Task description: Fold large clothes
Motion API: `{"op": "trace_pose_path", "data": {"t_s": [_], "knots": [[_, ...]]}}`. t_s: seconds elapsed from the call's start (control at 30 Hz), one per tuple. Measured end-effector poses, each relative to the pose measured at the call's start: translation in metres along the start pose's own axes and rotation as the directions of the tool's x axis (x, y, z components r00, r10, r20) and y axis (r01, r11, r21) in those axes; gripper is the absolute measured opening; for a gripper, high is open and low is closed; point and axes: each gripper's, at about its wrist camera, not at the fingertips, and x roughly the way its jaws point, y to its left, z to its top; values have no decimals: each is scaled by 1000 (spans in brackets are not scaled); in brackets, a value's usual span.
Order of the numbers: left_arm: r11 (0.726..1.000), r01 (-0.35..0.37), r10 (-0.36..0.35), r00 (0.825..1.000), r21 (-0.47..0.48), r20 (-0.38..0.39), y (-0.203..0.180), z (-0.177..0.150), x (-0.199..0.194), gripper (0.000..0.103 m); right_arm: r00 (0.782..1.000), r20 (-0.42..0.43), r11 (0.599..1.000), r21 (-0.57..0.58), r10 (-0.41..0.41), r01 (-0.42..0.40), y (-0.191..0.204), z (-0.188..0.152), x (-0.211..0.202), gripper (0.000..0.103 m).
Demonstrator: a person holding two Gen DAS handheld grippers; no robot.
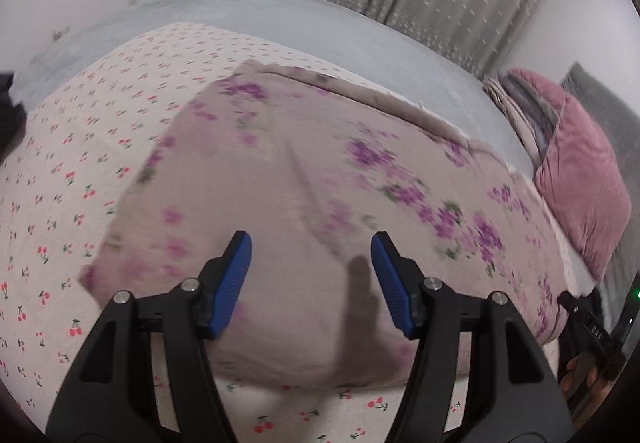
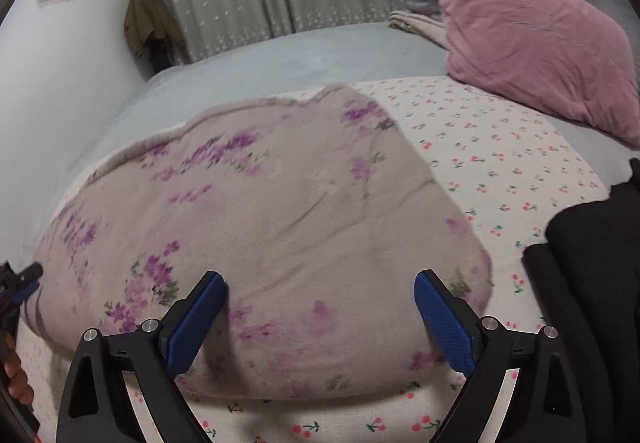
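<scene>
A fold looks just laid: the soft, fuzzy beige garment with purple flowers [image 1: 288, 179] lies doubled, edges rounded, at centre frame on the cherry-print bed sheet [image 1: 80, 163]. Left gripper [image 1: 311, 243] and right gripper [image 2: 320, 281] hover above its lower edge, jaws open, empty. Next likely calls for gripping an edge again.
</scene>
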Motion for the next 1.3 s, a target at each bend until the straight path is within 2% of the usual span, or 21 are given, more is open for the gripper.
{"op": "trace_pose_path", "data": {"t_s": [0.17,0.2,0.33,0.43,0.57,0.7,0.73,0.77,0.83,0.93,1.03,1.1,1.2,1.23,1.3], "knots": [[991,74,-76,997,-107,-10,36,7,-5,63,1000,-16,995,103,-1,3,-21,6,-12,97],[990,69,-70,998,-124,-1,42,9,-9,63,1000,-30,991,132,-7,11,-29,6,-13,97],[982,-19,26,999,-186,34,65,14,-20,68,997,-78,965,263,23,-2,-56,2,-9,97],[975,4,-9,1000,-224,-20,80,14,-10,68,991,-125,934,357,46,2,-77,-3,-2,97],[958,-48,30,997,-283,-69,99,10,0,69,981,-169,902,432,94,-12,-90,-11,7,97],[941,-11,-23,995,-339,-98,111,4,5,78,965,-188,862,503,182,-64,-96,-22,19,97],[933,9,-53,992,-361,-112,114,2,8,79,961,-185,852,517,206,-83,-96,-24,22,97],[916,40,-100,986,-399,-130,117,-2,12,79,957,-180,844,528,226,-99,-96,-25,27,97],[881,64,-145,980,-469,-137,123,-7,16,80,954,-173,835,538,244,-116,-92,-25,31,97],[853,84,-175,976,-515,-131,127,-12,17,82,953,-151,833,534,264,-146,-86,-25,34,97],[836,96,-203,969,-540,-143,126,-17,19,84,941,-125,804,562,313,-193,-82,-27,40,97],[810,118,-254,954,-574,-161,128,-22,23,85,937,-110,784,584,331,-209,-83,-27,43,97],[754,168,-343,925,-635,-162,131,-30,37,87,934,-77,753,616,349,-231,-86,-28,47,97],[738,186,-364,919,-649,-150,132,-30,40,89,933,-64,745,623,353,-239,-87,-28,49,97],[714,209,-375,920,-668,-113,133,-29,44,92,933,-38,736,626,359,-258,-86,-27,54,98]]}}
